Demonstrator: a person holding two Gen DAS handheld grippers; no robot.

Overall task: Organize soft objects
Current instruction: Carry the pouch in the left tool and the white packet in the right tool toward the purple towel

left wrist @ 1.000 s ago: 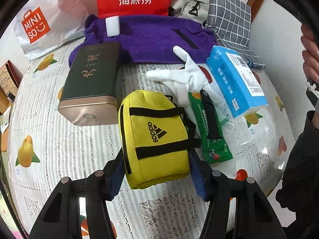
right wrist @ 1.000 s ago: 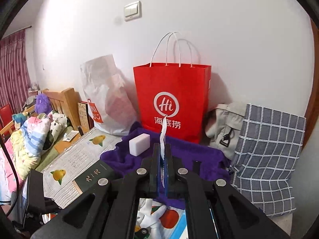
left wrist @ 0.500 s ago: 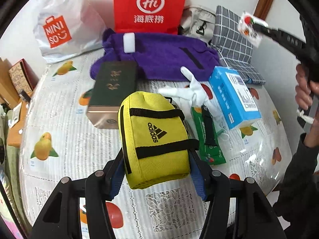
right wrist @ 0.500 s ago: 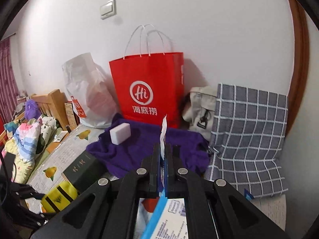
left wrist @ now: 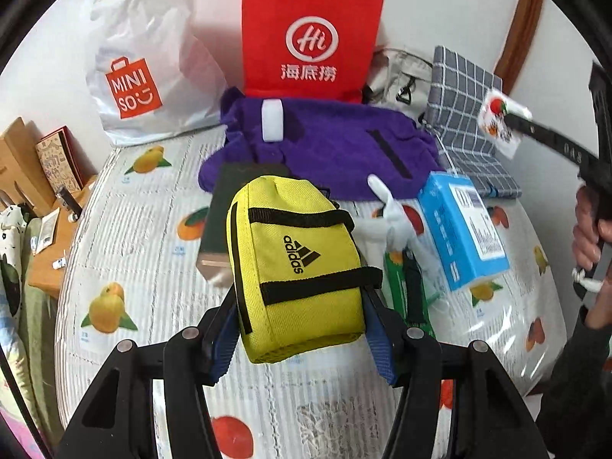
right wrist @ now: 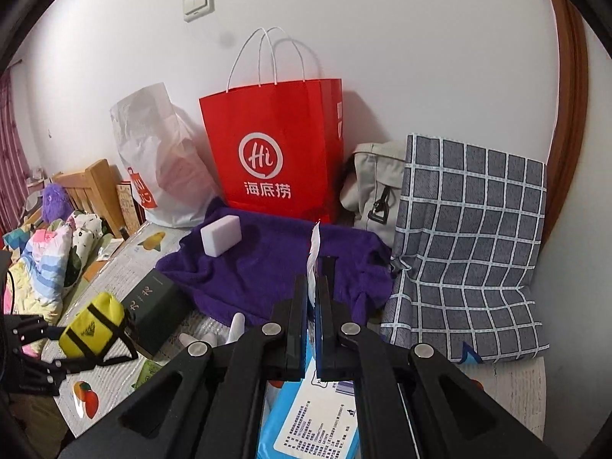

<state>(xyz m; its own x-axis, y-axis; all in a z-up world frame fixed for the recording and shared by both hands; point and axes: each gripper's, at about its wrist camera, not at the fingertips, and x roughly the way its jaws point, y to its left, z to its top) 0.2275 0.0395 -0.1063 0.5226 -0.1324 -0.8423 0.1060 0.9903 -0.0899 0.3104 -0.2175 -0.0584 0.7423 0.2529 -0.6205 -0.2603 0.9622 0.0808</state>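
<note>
Lifted higher, yellow pouch [left wrist: 298, 267] hangs creased between left jaws.

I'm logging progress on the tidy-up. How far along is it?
Nothing looks put away yet. In hand: the left tool holds the yellow pouch off the table; the right tool pinches a thin printed packet. Left on the table: white glove, blue tissue pack, green packet, purple towel.

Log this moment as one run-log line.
left gripper: shut on yellow pouch, lifted | right gripper: shut on small packet, raised | table: cluttered
</note>
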